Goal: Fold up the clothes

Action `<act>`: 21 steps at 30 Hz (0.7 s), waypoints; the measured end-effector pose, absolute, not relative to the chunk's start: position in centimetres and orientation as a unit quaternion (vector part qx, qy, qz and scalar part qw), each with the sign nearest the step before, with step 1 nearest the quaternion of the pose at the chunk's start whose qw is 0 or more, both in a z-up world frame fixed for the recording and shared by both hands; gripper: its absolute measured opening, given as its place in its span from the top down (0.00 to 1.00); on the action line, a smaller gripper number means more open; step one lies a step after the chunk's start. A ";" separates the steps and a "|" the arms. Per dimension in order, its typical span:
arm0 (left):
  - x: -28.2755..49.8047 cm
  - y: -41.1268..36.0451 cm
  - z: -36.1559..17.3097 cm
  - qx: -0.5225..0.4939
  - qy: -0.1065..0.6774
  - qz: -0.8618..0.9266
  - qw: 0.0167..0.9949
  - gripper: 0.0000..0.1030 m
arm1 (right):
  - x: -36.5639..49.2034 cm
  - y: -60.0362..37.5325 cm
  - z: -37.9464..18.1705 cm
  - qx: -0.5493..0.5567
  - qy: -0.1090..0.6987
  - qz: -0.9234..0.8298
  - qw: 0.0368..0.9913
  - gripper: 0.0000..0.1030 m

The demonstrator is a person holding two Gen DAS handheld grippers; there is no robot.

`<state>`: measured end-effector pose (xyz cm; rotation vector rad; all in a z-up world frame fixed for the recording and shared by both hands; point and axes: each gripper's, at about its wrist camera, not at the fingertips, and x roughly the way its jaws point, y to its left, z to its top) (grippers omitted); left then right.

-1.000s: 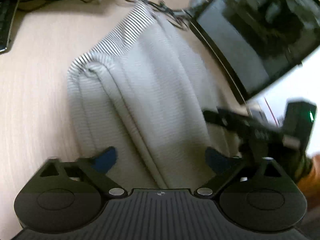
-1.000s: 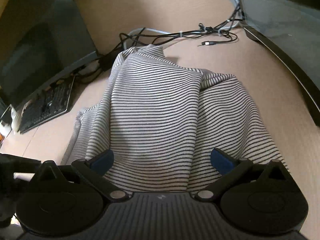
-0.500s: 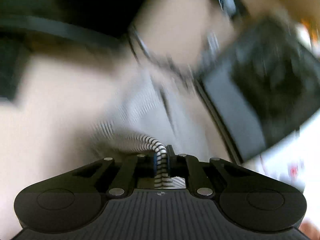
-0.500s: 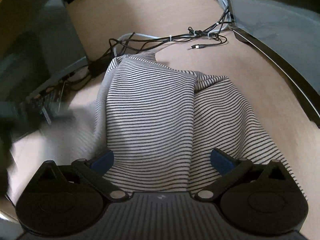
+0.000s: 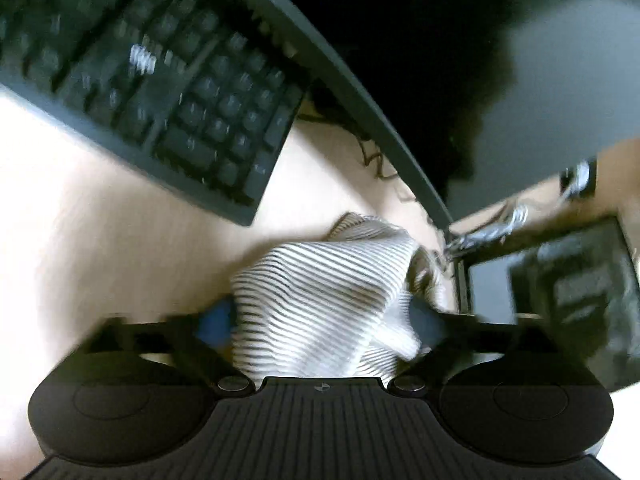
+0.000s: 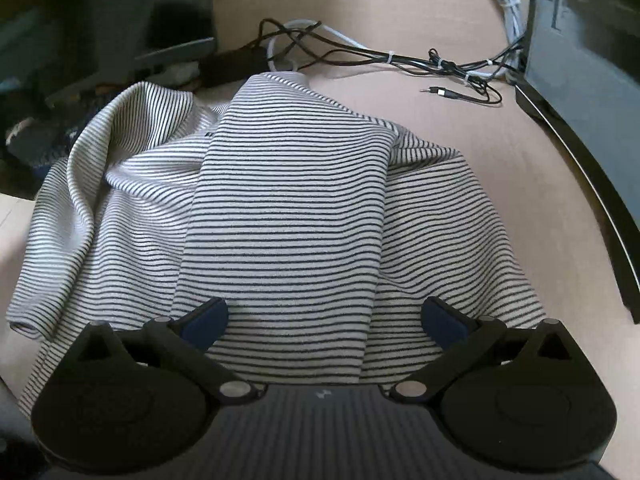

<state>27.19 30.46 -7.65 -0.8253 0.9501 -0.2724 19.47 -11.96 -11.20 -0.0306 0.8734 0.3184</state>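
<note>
Item under inspection: one striped garment [image 6: 280,208], lying on a pale wooden desk [image 6: 460,152] between a keyboard [image 5: 152,76] on the left and a dark monitor [image 6: 580,60] on the right, with a tangle of cables [image 6: 360,52] at its far edge.

Condition, left to right in the right wrist view: the left part is bunched into loose ridges and raised folds; the centre carries a flat panel already laid over the body; the right part lies smoother, its edge trailing toward the monitor.

Handling, as a judgement: the fabric is a thin knit, light, limp and without stiffness. It should sag and stretch when lifted and slide readily over the smooth desk. It is not fragile. A hemmed edge or a doubled fold is the sound place to pinch; a single layer in mid-panel would likely drag the rest askew. The rumpled left edge appears to need attention first.

Left gripper [image 5: 320,320]: the view is blurred. Its jaws are opening and stand wide; cloth lies between the blue pads, but neither is seen pressing on it.

Right gripper [image 6: 324,320]: jaws spread wide above the near hem, pads apart from the cloth, holding nothing.
</note>
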 end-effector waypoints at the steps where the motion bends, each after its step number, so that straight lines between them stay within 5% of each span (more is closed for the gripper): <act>1: 26.8 30.4 -6.8 -0.355 0.441 -0.127 0.814 0.04 | 19.6 -12.0 -11.1 -0.014 0.422 0.152 0.893 0.01; 2: 26.3 30.4 -5.8 -0.327 0.439 -0.124 0.828 0.04 | 19.7 -12.0 -10.9 -0.013 0.424 0.151 0.893 0.04; 4: 25.2 30.3 -3.8 -0.269 0.423 -0.117 0.857 0.04 | 19.9 -11.9 -9.7 -0.024 0.405 0.143 0.903 0.34; 5: 24.5 30.1 -2.7 -0.239 0.409 -0.113 0.873 0.04 | 20.1 -11.4 -8.8 -0.041 0.386 0.144 0.910 0.39; 8: 24.7 27.8 -0.2 -0.143 0.371 -0.114 0.911 0.04 | 21.1 -9.1 -5.7 -0.095 0.322 0.156 0.929 0.40; 10: 25.9 25.0 -0.2 -0.101 0.361 -0.115 0.920 0.04 | 22.9 -6.7 -4.7 -0.108 0.303 0.174 0.931 0.27; 12: 27.7 22.1 -1.1 -0.064 0.364 -0.117 0.922 0.04 | 25.0 -4.4 -4.9 -0.115 0.305 0.193 0.926 0.24; 15: 29.7 19.3 -3.1 -0.011 0.383 -0.121 0.916 0.04 | 27.8 -1.9 -7.4 -0.152 0.332 0.212 0.906 0.24; 16: 30.1 18.7 -3.7 0.005 0.391 -0.121 0.912 0.05 | 28.4 -1.6 -8.4 -0.174 0.338 0.215 0.900 0.38; 17: 30.6 18.0 -4.4 0.022 0.399 -0.122 0.909 0.14 | 28.7 -1.6 -9.0 -0.198 0.338 0.215 0.895 0.52; 18: 30.6 17.9 -4.7 0.040 0.404 -0.121 0.906 0.39 | 28.8 -2.5 -8.8 -0.207 0.335 0.214 0.894 0.79; 19: 30.6 17.8 -5.1 0.058 0.409 -0.121 0.903 0.55 | 28.9 -3.9 -8.1 -0.206 0.332 0.212 0.896 0.92; 20: 30.7 18.2 -5.0 0.063 0.409 -0.114 0.903 0.76 | 28.9 -5.2 -7.4 -0.206 0.328 0.209 0.898 0.94; 21: 30.8 18.6 -5.0 0.066 0.408 -0.107 0.904 0.80 | 29.0 -6.9 -6.5 -0.211 0.317 0.194 0.904 0.95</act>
